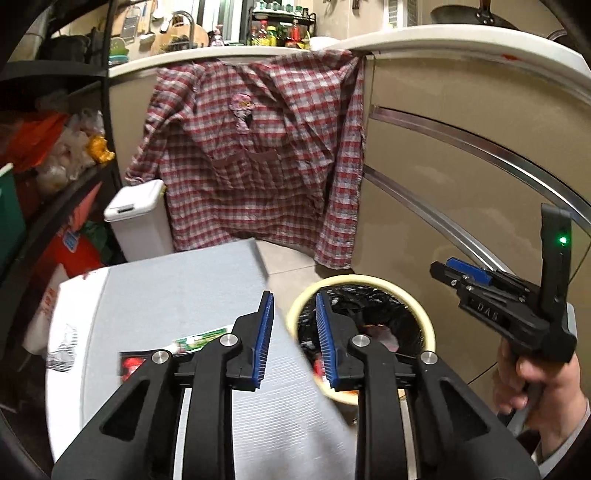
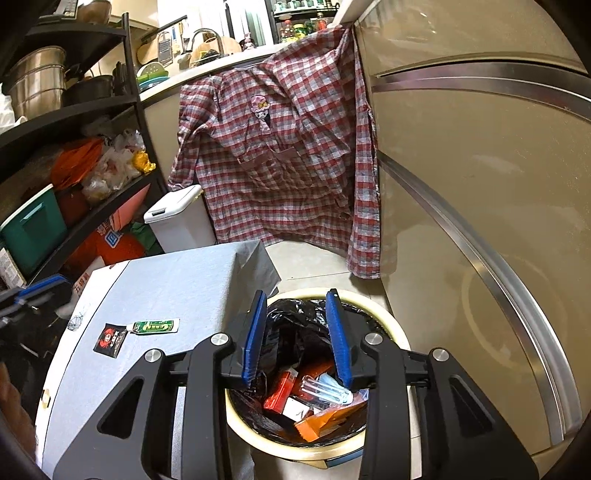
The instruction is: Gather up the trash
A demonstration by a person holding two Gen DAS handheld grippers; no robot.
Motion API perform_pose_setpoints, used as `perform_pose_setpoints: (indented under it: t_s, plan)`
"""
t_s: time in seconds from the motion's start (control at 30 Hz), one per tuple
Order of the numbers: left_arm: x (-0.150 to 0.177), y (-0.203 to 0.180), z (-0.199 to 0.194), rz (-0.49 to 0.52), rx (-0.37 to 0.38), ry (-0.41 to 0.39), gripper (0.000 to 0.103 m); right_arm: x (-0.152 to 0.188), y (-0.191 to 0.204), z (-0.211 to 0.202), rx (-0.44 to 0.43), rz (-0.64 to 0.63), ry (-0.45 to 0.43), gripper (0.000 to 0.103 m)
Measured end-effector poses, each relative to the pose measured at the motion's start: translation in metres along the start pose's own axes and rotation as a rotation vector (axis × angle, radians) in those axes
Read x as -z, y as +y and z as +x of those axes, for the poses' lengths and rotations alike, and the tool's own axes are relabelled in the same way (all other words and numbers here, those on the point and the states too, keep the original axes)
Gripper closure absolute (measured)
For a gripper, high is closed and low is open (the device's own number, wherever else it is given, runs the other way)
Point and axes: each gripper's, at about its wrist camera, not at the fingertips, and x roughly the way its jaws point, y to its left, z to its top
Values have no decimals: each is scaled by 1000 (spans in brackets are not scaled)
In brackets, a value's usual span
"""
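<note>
Now both tools are empty, jaws apart: the right hand-held gripper (image 2: pixel 298 334) hangs over the lined trash bin (image 2: pixel 391 325), already holding wrappers and boxes, while the left hand-held gripper (image 1: pixel 293 341) sits between bin and bench (image 1: pixel 177 284). Judging by this, one drop is done and the next pick is due: the green sachet (image 2: pixel 155 326) and the black packet (image 2: pixel 110 339), touching at about nine o'clock from the bin, call for a low, flat pinch.

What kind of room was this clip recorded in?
Most likely a home kitchen: a countertop carries bottles and hanging utensils, a shelf rack holds metal pots, and a lined trash bin stands by the cabinets.
</note>
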Motion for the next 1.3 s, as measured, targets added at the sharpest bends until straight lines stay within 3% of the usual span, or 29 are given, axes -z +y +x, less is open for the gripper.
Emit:
perform_pose_setpoints:
  t_s: [0.17, 0.33, 0.43, 0.57, 0.83, 0.87, 0.93, 1.07, 1.1, 1.23, 1.3]
  plan:
    - [7, 56, -24, -31, -54, 7, 79, 0, 14, -2, -22, -37, -5, 70]
    - [14, 125, -39, -80, -154, 5, 79, 2, 28, 1, -69, -47, -3, 100]
    - [25, 165, -35, -142, -194, 16, 79, 3, 38, 5, -119, -45, 7, 101]
    - [52, 199, -7, -243, -199, 106, 79, 7, 59, 16, -191, -60, 43, 101]
    - [78, 216, 39, -262, -181, 195, 78, 23, 112, 48, -307, -137, 128, 97]
    - [81, 217, 43, -265, -177, 201, 74, 26, 119, 52, -318, -149, 139, 97]
    - [85, 218, 55, -271, -175, 214, 48, 29, 130, 60, -326, -173, 154, 97]
    - [94, 211, 78, -242, -176, 246, 42, 34, 149, 79, -343, -218, 177, 96]
    - [96, 210, 84, -240, -176, 259, 37, 34, 150, 81, -346, -225, 178, 93]
    - [101, 203, 107, -229, -221, 290, 29, 35, 163, 99, -369, -275, 180, 73]
    - [102, 204, 117, -244, -223, 302, 28, 36, 169, 109, -384, -290, 190, 70]
